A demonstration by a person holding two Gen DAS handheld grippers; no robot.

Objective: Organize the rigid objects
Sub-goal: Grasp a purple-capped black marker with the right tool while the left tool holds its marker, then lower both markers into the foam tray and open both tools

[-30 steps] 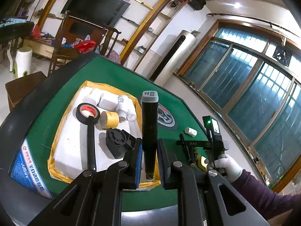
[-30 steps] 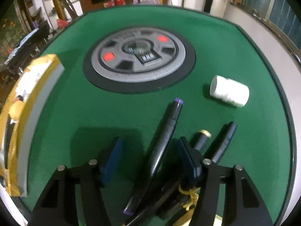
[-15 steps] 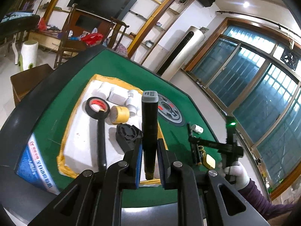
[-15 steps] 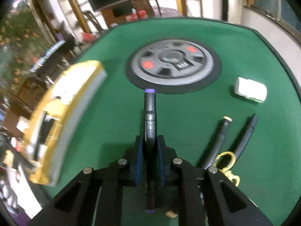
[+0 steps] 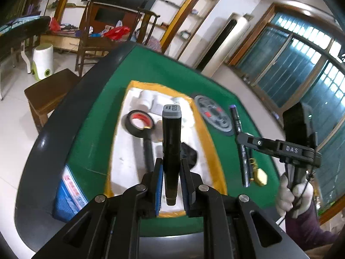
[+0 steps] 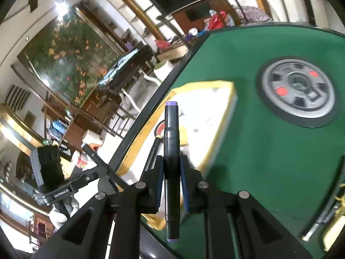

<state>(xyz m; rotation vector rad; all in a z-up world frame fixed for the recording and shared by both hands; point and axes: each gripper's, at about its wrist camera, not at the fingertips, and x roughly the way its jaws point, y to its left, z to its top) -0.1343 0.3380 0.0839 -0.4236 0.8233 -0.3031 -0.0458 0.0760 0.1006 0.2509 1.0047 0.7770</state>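
Markers in transit: your left gripper (image 5: 171, 179) fingers clamp the grey-capped marker (image 5: 171, 142) above the tray (image 5: 207, 138); your right gripper (image 6: 171, 180) pinches the purple-tipped marker (image 6: 171, 149). Lower each flat beside the tape roll (image 5: 140, 123).

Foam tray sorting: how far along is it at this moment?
Done: tape roll and other pieces lie in the foam tray. In hand: left gripper grips the grey-capped marker; right gripper grips the purple-tipped marker. Left: pens and keychain on the felt.
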